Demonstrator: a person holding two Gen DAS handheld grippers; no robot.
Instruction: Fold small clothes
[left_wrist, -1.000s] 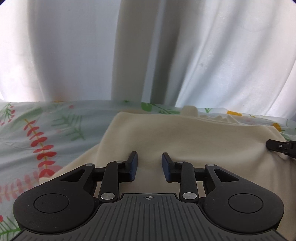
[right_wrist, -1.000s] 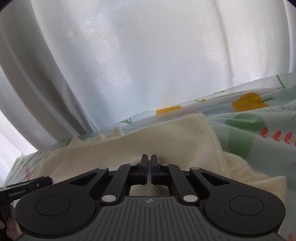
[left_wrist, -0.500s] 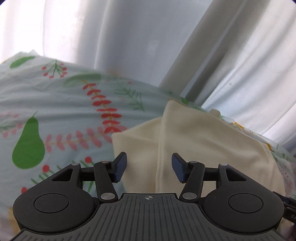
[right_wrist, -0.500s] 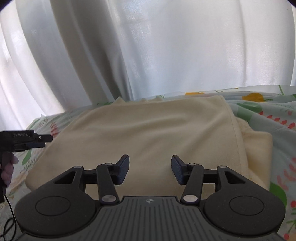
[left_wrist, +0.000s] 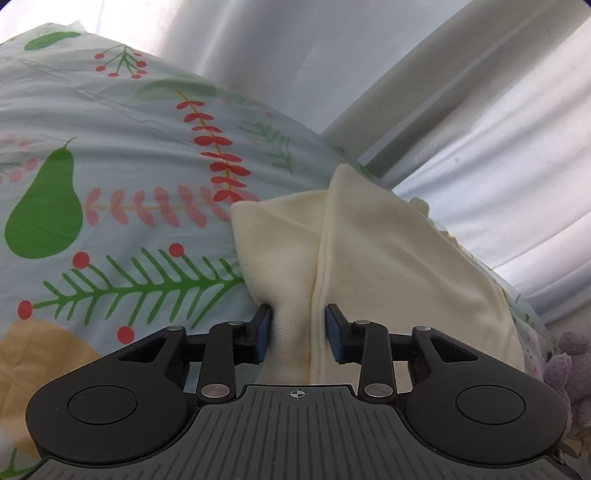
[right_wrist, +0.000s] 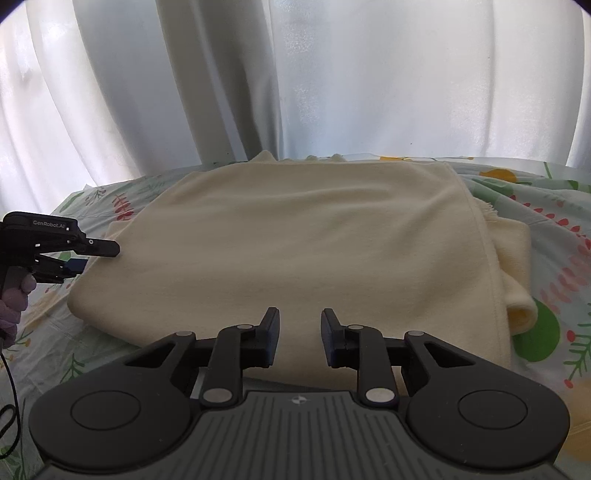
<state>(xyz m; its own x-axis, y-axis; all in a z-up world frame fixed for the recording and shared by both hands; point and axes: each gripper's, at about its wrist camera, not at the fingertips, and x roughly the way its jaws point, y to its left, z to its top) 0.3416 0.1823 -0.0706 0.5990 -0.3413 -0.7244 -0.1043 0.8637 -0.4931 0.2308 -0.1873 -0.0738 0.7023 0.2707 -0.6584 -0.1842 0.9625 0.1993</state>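
Note:
A cream garment (left_wrist: 388, 266) (right_wrist: 295, 240) lies folded flat on the patterned bedsheet (left_wrist: 110, 166). In the left wrist view my left gripper (left_wrist: 298, 332) sits at the garment's left side, its jaws closing with the ribbed sleeve (left_wrist: 277, 251) between the blue pads (left_wrist: 263, 334); I see no squeeze on the cloth. The right wrist view shows that same left gripper (right_wrist: 98, 258) at the garment's left edge. My right gripper (right_wrist: 298, 332) hangs over the garment's near edge, jaws closing, with cloth only behind the gap. The other sleeve (right_wrist: 517, 266) sticks out on the right.
White curtains (right_wrist: 332, 92) hang right behind the bed. A purple plush toy (left_wrist: 569, 365) sits at the right edge of the left wrist view. A gloved hand (right_wrist: 13, 306) holds the left gripper, and a thin cable (right_wrist: 7, 369) trails below it.
The left gripper swung from the garment's middle to its left sleeve, widened, then narrowed around it. The right gripper drew back toward the near edge; its jaws went from shut to wide, then narrower.

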